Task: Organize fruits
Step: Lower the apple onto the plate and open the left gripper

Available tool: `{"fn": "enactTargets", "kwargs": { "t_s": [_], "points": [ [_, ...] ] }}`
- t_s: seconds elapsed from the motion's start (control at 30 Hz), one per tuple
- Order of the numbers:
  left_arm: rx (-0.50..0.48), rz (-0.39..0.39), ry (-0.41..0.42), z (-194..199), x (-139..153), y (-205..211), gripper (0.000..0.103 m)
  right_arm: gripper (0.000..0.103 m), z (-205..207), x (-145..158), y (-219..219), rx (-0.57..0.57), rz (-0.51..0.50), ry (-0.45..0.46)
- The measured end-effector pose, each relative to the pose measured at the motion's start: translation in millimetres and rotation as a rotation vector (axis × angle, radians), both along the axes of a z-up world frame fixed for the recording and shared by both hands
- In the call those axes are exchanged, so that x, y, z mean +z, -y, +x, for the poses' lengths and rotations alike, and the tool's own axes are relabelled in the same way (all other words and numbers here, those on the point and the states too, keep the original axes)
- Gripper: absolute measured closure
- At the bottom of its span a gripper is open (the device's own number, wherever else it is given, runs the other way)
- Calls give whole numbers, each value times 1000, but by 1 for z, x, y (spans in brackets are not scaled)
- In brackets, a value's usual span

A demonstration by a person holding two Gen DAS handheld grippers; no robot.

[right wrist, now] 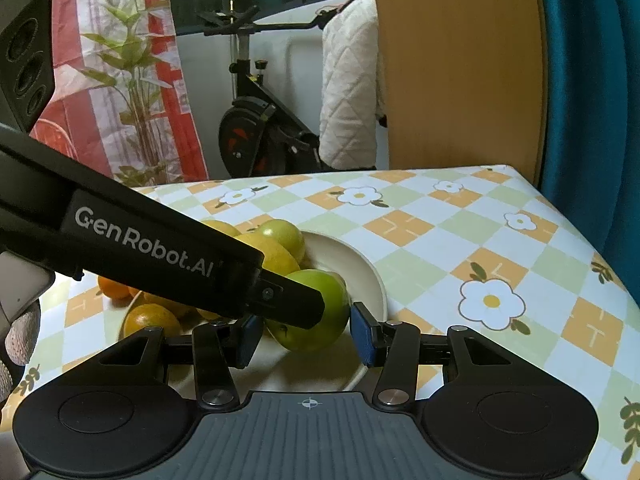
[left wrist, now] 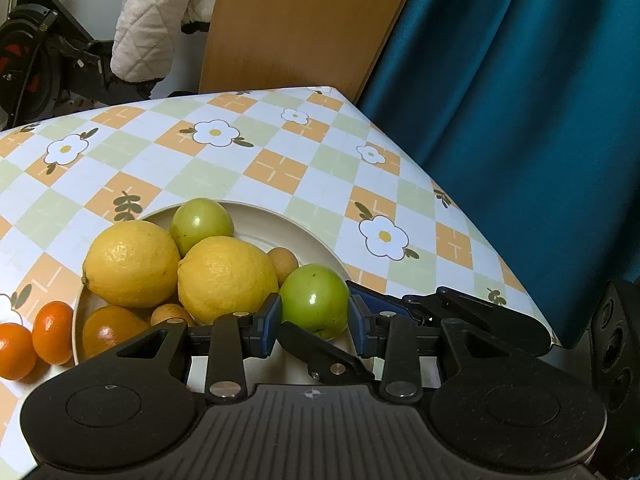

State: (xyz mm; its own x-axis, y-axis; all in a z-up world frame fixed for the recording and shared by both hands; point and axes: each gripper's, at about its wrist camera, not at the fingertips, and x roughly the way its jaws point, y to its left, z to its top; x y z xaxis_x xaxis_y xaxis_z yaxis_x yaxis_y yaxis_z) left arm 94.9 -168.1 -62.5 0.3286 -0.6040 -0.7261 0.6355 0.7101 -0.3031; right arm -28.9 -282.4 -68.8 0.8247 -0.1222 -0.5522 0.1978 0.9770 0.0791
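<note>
Left gripper (left wrist: pixel 314 314): we grip the green fruit (left wrist: pixel 314 300) between the pads.
Right gripper (right wrist: pixel 306 334): open astride it.
Advice: we lower gently onto the plate (left wrist: pixel 280 224).

The bench (left wrist: pixel 280 168) wears a smooth, slightly sheeny printed covering. The plate (left wrist: pixel 280 224) looks matt cream, the green fruit (left wrist: pixel 314 304) glossy, the lemons (left wrist: pixel 224 276) finely pebbled. Each tool (left wrist: pixel 314 316) is matt black plastic with metal pivots; a wooden panel (left wrist: pixel 296 20) and a quilted cloth garment (left wrist: pixel 156 16) stand far behind.

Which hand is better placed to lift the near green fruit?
Probably left: the left gripper has its jaws pressed on both sides of the green fruit. The right gripper is partly blocked by the left one's finger.
</note>
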Motion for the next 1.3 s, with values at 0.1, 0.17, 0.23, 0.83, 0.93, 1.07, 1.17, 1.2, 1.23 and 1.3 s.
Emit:
{"fn": "enactTargets", "kwargs": {
  "t_s": [0.1,0.17,0.23,0.83,0.93,1.07,1.17,1.2,1.23,1.3],
  "points": [
    [0,1,4,1,-1,2,65,59,1,-2,1,-7,-3,-1],
    [-2,0,7,0,-3,2,65,59,1,-3,1,-11,-5,-3],
    [-3,1,9,1,-4,3,65,59,2,-4,2,-15,-7,-6],
    [-5,-37,25,-2,-6,-4,63,59,4,-7,-5,-28,-56,-14],
    [-6,-30,45,-5,-2,-5,60,59,3,-5,-4,-34,-60,-11],
    [-6,-35,77,-11,5,-11,59,59,0,0,-6,-33,-64,-6],
    [1,-45,92,-13,12,-17,59,59,-1,4,-10,-30,-70,-1],
    [3,-48,99,-14,15,-20,58,58,-2,6,-11,-28,-72,1],
    [4,-51,106,-15,17,-22,58,59,-2,8,-13,-27,-74,4],
    [8,-59,123,-17,24,-29,58,58,-4,12,-16,-25,-81,12]
  ]
}}
